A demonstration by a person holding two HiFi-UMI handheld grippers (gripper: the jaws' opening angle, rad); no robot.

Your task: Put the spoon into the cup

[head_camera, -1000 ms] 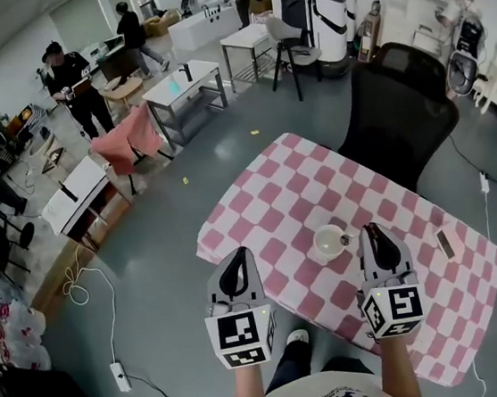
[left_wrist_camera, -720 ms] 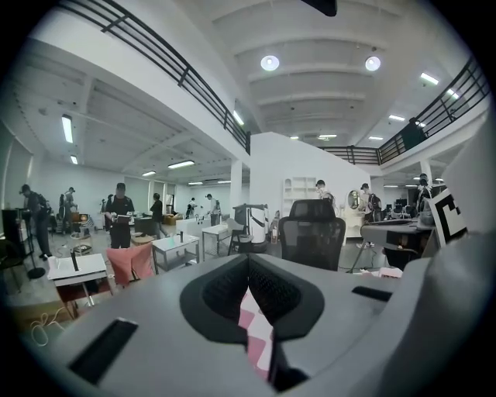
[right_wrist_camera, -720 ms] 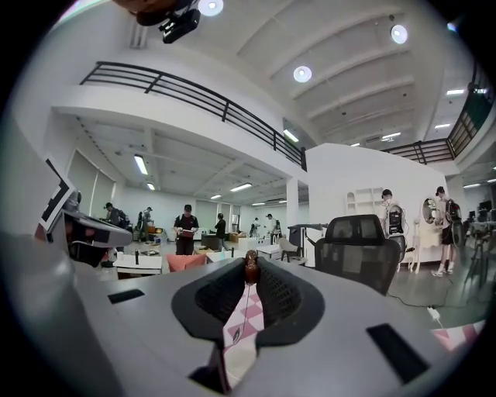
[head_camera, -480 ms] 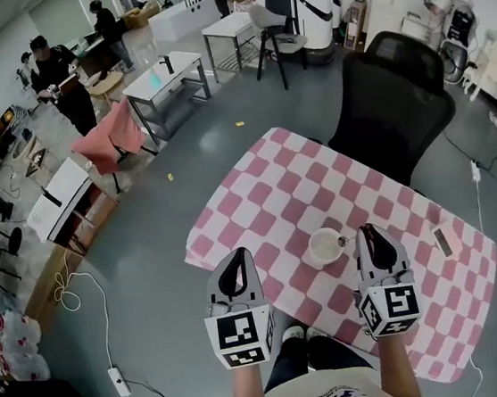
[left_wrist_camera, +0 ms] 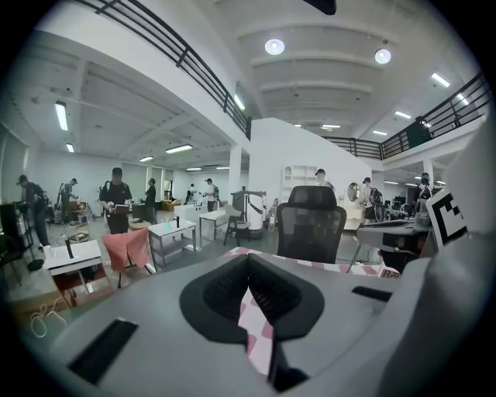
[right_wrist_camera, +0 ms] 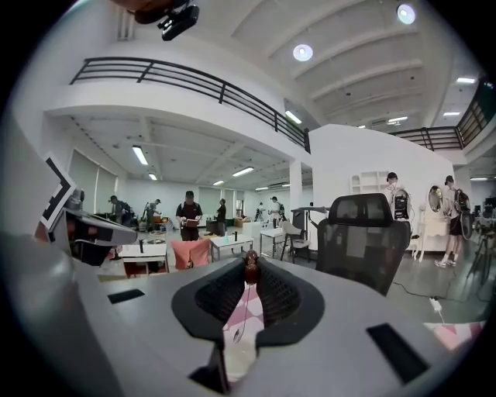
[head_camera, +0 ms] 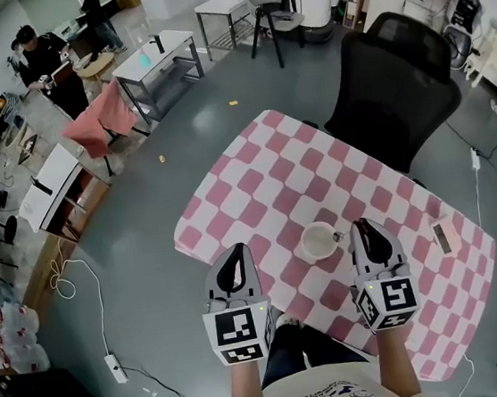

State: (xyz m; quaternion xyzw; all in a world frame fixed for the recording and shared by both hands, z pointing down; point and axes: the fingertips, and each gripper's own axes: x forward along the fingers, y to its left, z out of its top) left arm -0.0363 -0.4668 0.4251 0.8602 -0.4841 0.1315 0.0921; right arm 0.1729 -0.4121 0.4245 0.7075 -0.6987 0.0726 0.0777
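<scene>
A white cup (head_camera: 319, 240) stands on the pink-and-white checked tablecloth (head_camera: 290, 170), near its front edge. My right gripper (head_camera: 360, 224) hovers just right of the cup, shut on the spoon. In the right gripper view the spoon (right_wrist_camera: 251, 267) shows as a brown knob pinched at the tips, with a thin shiny stem hanging below it. My left gripper (head_camera: 235, 250) hangs left of the cup over the table's front edge. Its jaws meet at the tips (left_wrist_camera: 248, 260) with nothing between them. Neither gripper view shows the cup plainly.
A small flat phone-like thing (head_camera: 443, 234) lies on the cloth at the right. A black office chair (head_camera: 396, 85) stands behind the table. Other tables, chairs and several people are farther off at the upper left. A cable and power strip (head_camera: 115, 373) lie on the floor.
Both grippers have sunk a little and moved forward together. The table and cup have slid slightly left in the head view. The right gripper still pinches the spoon beside the cup.
</scene>
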